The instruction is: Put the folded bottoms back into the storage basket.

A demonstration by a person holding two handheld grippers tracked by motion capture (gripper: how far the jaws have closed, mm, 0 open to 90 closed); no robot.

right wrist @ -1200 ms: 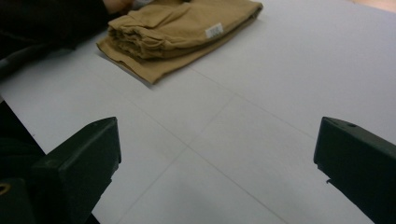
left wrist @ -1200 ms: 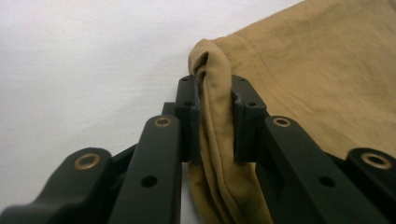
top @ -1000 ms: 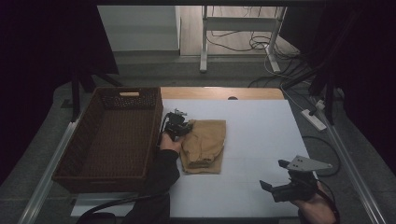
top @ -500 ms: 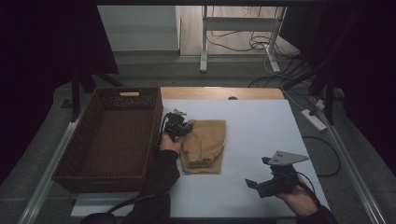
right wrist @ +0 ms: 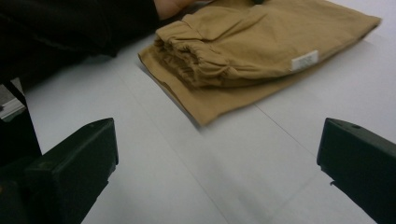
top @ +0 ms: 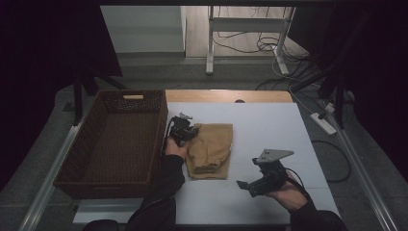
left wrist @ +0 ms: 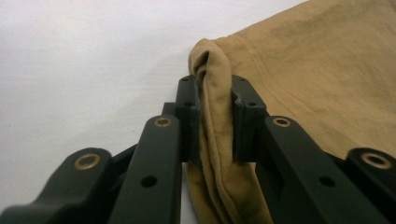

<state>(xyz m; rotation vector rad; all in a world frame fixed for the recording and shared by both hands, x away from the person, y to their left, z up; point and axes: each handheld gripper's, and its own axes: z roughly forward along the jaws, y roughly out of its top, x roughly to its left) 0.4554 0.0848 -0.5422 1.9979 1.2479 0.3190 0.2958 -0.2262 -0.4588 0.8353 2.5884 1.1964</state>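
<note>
Folded tan shorts (left wrist: 219, 126) pinched inside left claw (left wrist: 215, 119)

On the table (top: 269, 120) the basket (top: 115, 139) sits at the left, its long side running from near to far. Just right of it lies the folded garment (top: 211, 149), about mid-table, its gathered waistband (right wrist: 196, 65) at the near end. The left gripper (top: 185, 129) is between basket and garment, at the garment's far left corner, with a fold of the cloth between its jaws. The right gripper (top: 250, 185) is near and to the right of the garment, apart from it, above the near part of the table. Beyond the table's far edge stands a frame (top: 245, 29) on the floor, with cables (top: 240, 45) around it.
</note>
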